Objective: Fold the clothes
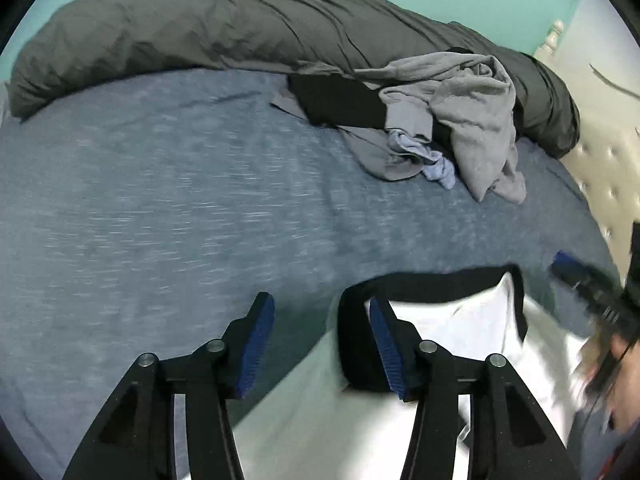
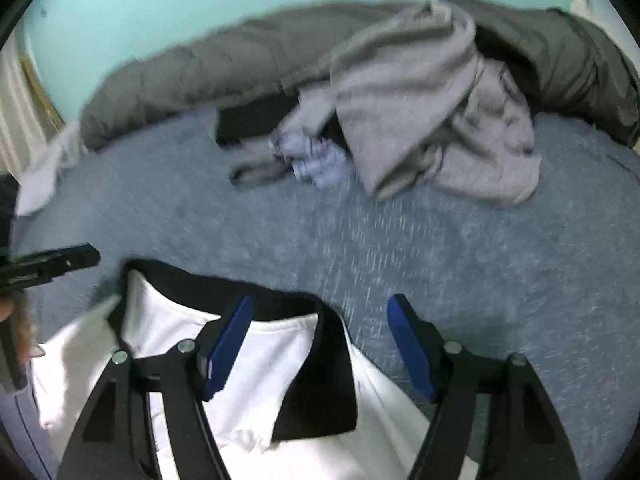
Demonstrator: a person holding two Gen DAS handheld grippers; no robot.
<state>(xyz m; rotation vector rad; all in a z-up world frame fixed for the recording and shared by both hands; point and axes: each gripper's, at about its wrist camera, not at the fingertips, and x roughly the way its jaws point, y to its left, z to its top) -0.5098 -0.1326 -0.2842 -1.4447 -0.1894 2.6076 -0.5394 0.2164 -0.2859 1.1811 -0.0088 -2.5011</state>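
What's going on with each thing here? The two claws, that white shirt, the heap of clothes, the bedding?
Left claw: open, holding nothing, over the shirt's collar edge.
Right claw: open, holding nothing, above the collar.
White shirt with black collar: spread on the bed, not yet folded.
Pile of grey clothes: crumpled, unfolded, heaped at the far side.
Dark grey duvet: bunched up along the wall.
Blue bed sheet: laid flat.

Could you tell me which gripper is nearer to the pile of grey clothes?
Right, though only slightly. The right gripper hangs over the shirt collar facing the pile; the left gripper sits further left, at the collar's other end.
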